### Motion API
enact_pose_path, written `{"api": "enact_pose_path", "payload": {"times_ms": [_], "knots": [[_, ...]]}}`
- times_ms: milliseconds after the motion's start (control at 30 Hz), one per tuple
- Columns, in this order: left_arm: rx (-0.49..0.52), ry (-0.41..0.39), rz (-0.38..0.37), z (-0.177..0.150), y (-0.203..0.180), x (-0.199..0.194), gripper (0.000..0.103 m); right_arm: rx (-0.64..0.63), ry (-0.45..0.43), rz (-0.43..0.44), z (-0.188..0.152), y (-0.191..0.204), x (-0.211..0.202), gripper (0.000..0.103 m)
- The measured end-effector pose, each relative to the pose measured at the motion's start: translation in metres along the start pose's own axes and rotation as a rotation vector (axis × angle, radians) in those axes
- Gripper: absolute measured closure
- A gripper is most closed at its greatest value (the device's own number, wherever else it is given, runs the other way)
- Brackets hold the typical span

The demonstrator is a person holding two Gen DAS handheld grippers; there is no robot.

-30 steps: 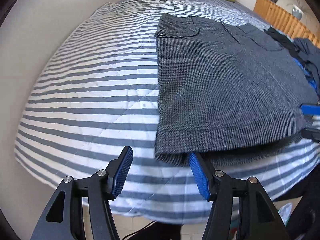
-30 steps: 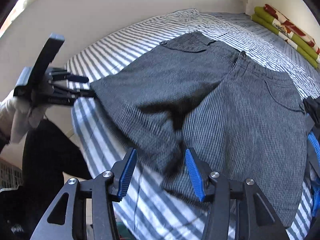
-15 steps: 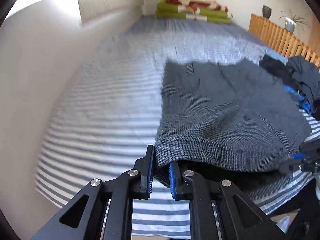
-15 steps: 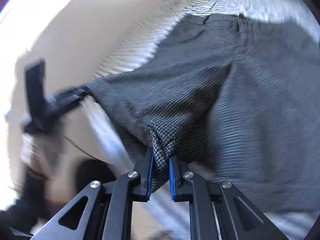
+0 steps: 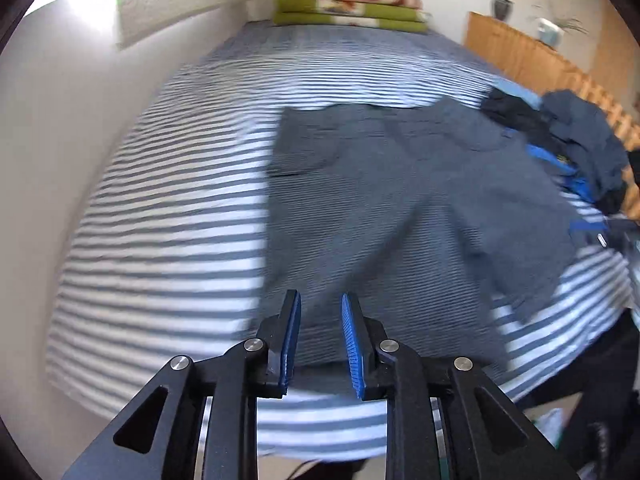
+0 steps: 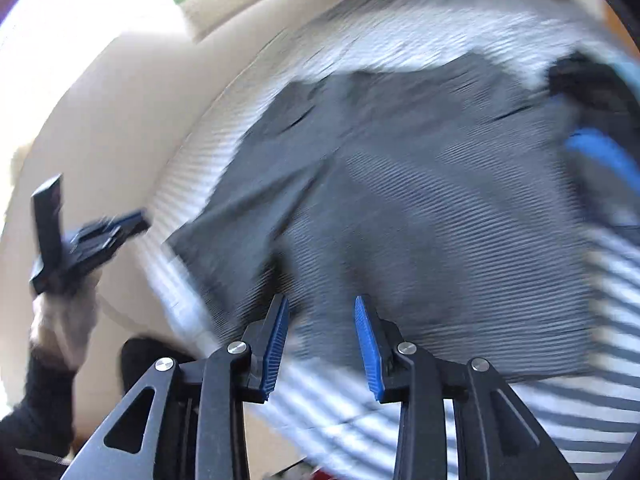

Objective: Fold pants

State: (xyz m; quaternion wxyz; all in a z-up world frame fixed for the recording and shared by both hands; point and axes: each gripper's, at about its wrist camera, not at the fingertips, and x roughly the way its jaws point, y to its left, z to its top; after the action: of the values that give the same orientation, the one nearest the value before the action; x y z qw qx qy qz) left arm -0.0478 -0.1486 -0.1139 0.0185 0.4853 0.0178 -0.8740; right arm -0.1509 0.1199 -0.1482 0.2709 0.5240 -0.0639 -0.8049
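Grey pants (image 5: 400, 208) on striped bed (image 5: 168, 216); left gripper (image 5: 320, 340), right gripper (image 6: 322, 340) seemingly released, jaws parted, empty

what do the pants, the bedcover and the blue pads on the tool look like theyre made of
Pants: seemingly a woven, matte grey cloth with a fine check or rib; it drapes in soft creases. Motion blur hides the weave.
Bedcover: soft striped blue-and-white fabric, probably cotton, matte.
Pads on the left tool: blue, finely ridged, likely rubber or plastic, set in black frames; the right tool has the same.
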Motion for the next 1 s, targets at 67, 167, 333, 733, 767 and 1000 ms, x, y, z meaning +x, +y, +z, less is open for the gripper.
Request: {"api": "enact_pose_path", "payload": {"times_ms": [67, 167, 333, 733, 767, 1000], "knots": [[0.045, 0.006, -0.07, 0.006, -0.029, 0.01, 0.079, 0.069, -0.03, -0.036, -0.001, -0.027, -0.014, 0.07], [0.136, 0.029, -0.167, 0.004, -0.088, 0.022, 0.071, 0.157, -0.061, -0.11, -0.008, -0.071, -0.031, 0.057], [0.268, 0.046, -0.242, 0.01, -0.173, 0.041, 0.067, 0.264, -0.003, -0.123, -0.021, -0.133, -0.028, 0.054], [0.33, 0.12, -0.243, 0.005, -0.237, 0.069, 0.051, 0.27, 0.097, 0.214, -0.018, -0.127, -0.008, 0.087], [0.334, 0.09, -0.254, 0.008, -0.242, 0.058, 0.048, 0.262, 0.092, 0.253, -0.014, -0.123, -0.012, 0.087], [0.418, -0.032, -0.262, 0.032, -0.308, 0.037, 0.029, 0.21, -0.007, 0.163, 0.006, -0.133, -0.057, 0.062]]}}
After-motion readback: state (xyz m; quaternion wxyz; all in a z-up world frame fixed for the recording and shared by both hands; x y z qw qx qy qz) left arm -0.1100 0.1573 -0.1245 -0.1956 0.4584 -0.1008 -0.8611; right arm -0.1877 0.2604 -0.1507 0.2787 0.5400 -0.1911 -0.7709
